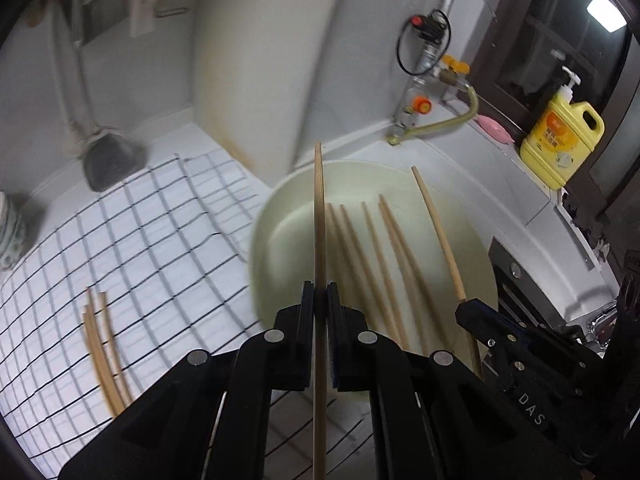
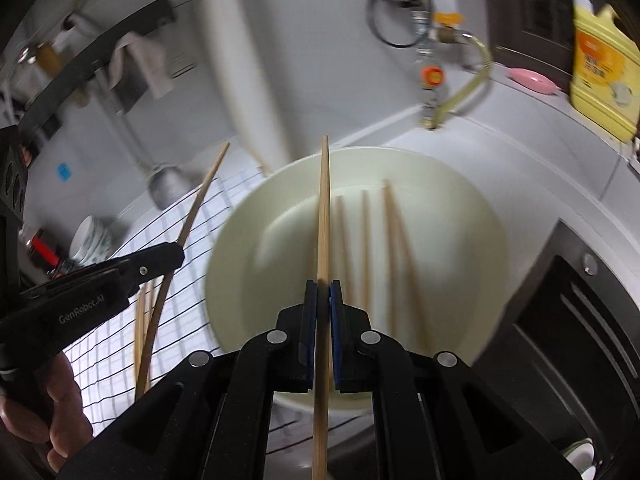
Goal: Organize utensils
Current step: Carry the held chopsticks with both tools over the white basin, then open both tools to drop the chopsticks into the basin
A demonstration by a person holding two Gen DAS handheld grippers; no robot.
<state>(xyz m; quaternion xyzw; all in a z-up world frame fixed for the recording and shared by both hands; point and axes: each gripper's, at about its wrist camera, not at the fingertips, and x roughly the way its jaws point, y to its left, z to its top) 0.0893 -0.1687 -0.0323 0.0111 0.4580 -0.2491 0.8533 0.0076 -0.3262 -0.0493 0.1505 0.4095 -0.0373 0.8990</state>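
My left gripper (image 1: 320, 294) is shut on a wooden chopstick (image 1: 319, 216) that points forward over the near rim of a cream plate (image 1: 280, 224). Several chopsticks (image 1: 376, 256) lie in the plate. My right gripper (image 2: 323, 292) is shut on another chopstick (image 2: 324, 208), held above the same plate (image 2: 460, 208), where several chopsticks (image 2: 364, 248) lie. In the left wrist view the right gripper (image 1: 466, 308) and its chopstick (image 1: 438, 232) show at the right. In the right wrist view the left gripper (image 2: 176, 254) and its chopstick (image 2: 192, 212) show at the left. Two chopsticks (image 1: 102, 352) lie on the checked cloth (image 1: 140, 248).
A yellow detergent bottle (image 1: 562, 136) and a pink soap dish (image 1: 496, 128) stand on the ledge at the right. A gas valve with hose (image 1: 428, 80) is behind the plate. A grey pan (image 1: 108, 160) and a patterned bowl (image 1: 10, 236) are at the left. A dark stove (image 2: 580, 320) is at the right.
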